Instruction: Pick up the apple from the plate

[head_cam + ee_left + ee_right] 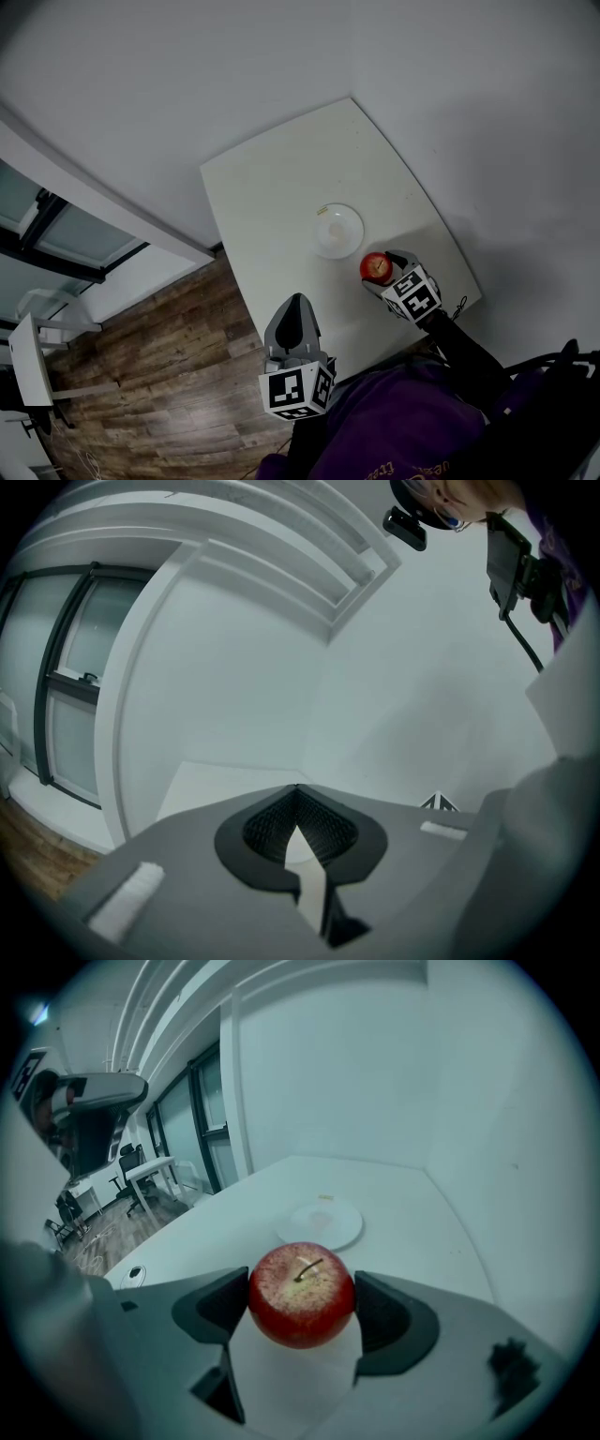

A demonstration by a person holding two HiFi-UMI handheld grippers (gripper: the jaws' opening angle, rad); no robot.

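Observation:
A red apple (301,1295) with a brown stem sits upright between my right gripper's (302,1305) jaws, which press on both its sides. In the head view the same apple (376,267) is near the white table's right edge, just off the white plate (337,231), and the right gripper (384,270) holds it. The plate (324,1222) lies bare on the table beyond the apple. My left gripper (294,319) hangs over the table's near-left edge. Its jaws (298,829) meet at the tips and hold nothing.
The white table (281,197) stands against a white wall with wooden floor (178,375) to its left. A small round fitting (133,1274) sits in the tabletop at the left. A desk and chairs (141,1180) stand far off by the windows.

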